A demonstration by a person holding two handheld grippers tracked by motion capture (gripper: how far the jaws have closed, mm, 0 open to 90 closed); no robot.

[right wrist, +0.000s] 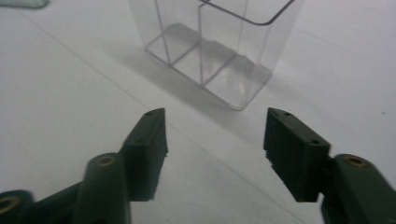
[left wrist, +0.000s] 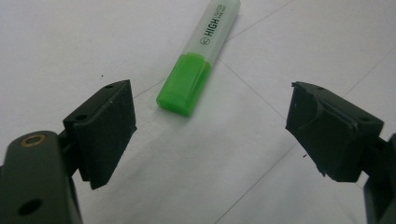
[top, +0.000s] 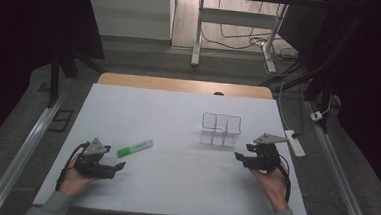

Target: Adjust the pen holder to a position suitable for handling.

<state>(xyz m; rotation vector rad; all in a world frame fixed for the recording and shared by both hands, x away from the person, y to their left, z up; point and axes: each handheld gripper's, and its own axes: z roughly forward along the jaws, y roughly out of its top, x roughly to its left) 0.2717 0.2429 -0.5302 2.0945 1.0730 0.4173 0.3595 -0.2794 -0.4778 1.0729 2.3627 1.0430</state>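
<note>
A green highlighter lies flat on the white table cover, left of centre. My left gripper rests just below it in a hand, open, nothing between the jaws; in the left gripper view the highlighter lies a little beyond my left gripper, green cap nearest. A clear plastic organiser with several compartments stands upright right of centre. My right gripper sits lower right of it, open and empty. In the right gripper view the organiser stands ahead of my right gripper.
A white power strip lies at the table's right edge with a cable running back. The wooden table edge shows beyond the white cover. A desk frame and cables stand on the floor behind.
</note>
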